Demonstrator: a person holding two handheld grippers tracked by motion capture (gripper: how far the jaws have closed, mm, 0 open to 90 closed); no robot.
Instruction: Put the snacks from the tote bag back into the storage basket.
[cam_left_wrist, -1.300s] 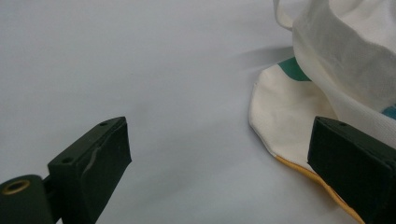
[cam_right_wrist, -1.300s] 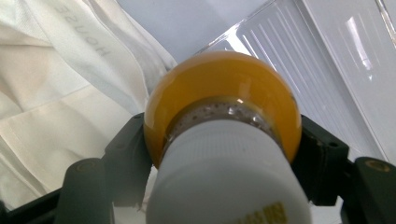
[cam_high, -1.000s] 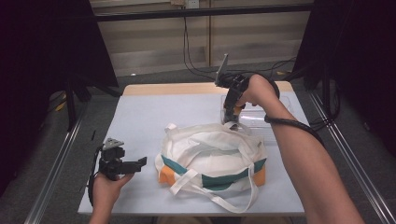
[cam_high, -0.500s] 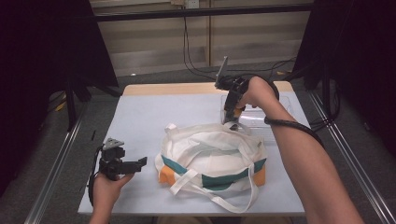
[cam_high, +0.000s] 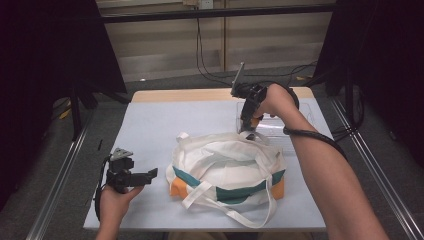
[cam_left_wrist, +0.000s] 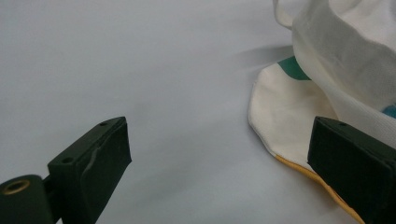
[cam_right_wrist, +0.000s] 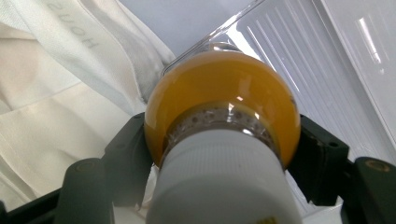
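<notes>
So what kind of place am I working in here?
Probably a lab recording rig, not a home: a table under a plain white sheet, dark curtains on both sides, and loose cables hanging down the wall behind.

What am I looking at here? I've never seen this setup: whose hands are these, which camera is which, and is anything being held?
A person stands at a table holding a hand-held two-jaw gripper in each hand. The high view looks down from above; the other two views ride on the grippers. On the table lie a white cloth bag with green and orange patches and a clear plastic tray. The right gripper is shut on an orange bottle with a white cap, beside the bag and over the tray's edge. The left gripper is open and empty, near the bag's left side.
</notes>
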